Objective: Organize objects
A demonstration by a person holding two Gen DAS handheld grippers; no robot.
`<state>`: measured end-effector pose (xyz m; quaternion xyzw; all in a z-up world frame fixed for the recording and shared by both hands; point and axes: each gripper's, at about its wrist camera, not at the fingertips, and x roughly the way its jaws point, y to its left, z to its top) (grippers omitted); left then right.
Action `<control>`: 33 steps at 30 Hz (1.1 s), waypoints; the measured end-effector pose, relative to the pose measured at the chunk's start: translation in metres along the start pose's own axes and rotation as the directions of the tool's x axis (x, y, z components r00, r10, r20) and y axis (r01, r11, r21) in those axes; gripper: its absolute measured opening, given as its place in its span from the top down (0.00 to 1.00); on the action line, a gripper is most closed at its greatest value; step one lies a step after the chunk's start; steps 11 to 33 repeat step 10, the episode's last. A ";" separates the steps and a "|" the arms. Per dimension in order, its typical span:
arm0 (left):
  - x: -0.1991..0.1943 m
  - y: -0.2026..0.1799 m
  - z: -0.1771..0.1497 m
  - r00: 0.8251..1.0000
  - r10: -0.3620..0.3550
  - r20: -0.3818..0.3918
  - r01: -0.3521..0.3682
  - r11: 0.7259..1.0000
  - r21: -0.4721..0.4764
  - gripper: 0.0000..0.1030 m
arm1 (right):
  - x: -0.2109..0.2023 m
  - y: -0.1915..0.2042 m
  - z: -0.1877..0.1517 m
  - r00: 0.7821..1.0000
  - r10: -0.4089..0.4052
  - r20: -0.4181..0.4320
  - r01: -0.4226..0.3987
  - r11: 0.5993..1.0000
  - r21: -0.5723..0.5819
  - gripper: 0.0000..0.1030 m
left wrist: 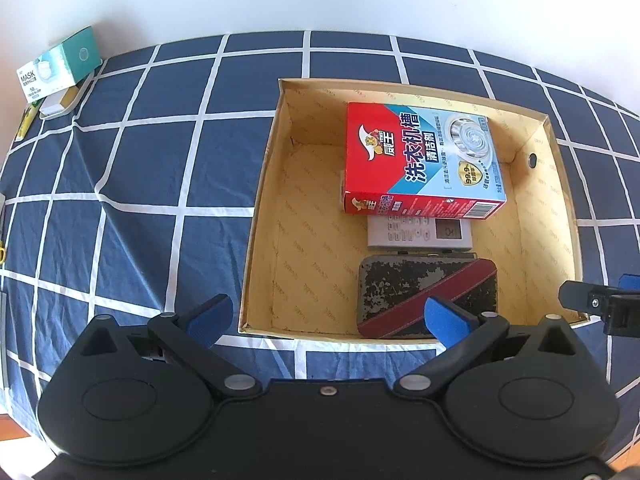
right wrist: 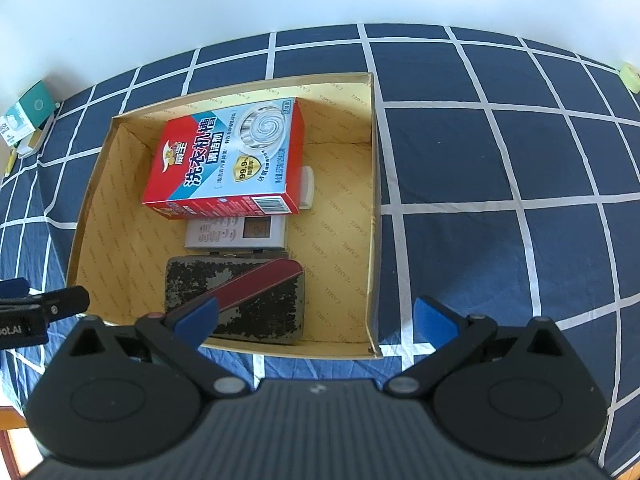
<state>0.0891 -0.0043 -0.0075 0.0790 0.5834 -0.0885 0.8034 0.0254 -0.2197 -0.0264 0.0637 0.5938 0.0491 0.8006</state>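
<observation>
An open cardboard box (left wrist: 262, 200) (right wrist: 374, 208) sits on the blue checked cloth. Inside it a red and blue cleaner carton (left wrist: 420, 160) (right wrist: 228, 160) lies on top of a white remote control (left wrist: 420, 234) (right wrist: 236, 234). Nearer to me lies a worn black case with a red stripe (left wrist: 424, 296) (right wrist: 240, 300). My left gripper (left wrist: 328, 318) hovers open over the box's near left corner, holding nothing. My right gripper (right wrist: 316, 316) hovers open over the near right corner, also holding nothing. Each gripper's tip shows at the edge of the other's view.
A teal mask box (left wrist: 60, 64) (right wrist: 28, 114) rests on a small white tray (left wrist: 60, 106) at the far left edge of the cloth. A pale green object (right wrist: 630, 74) lies at the far right. A white wall runs behind the table.
</observation>
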 end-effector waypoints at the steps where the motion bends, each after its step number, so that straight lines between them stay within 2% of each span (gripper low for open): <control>1: 0.000 0.000 0.000 1.000 0.001 0.000 -0.001 1.000 0.002 0.00 | 0.000 0.000 0.000 1.000 -0.001 0.001 0.001 1.000 0.000 0.00; 33: -0.001 -0.001 0.000 1.000 0.012 -0.002 -0.012 1.000 0.007 0.00 | 0.000 0.000 -0.001 1.000 0.001 0.003 -0.001 1.000 0.000 0.00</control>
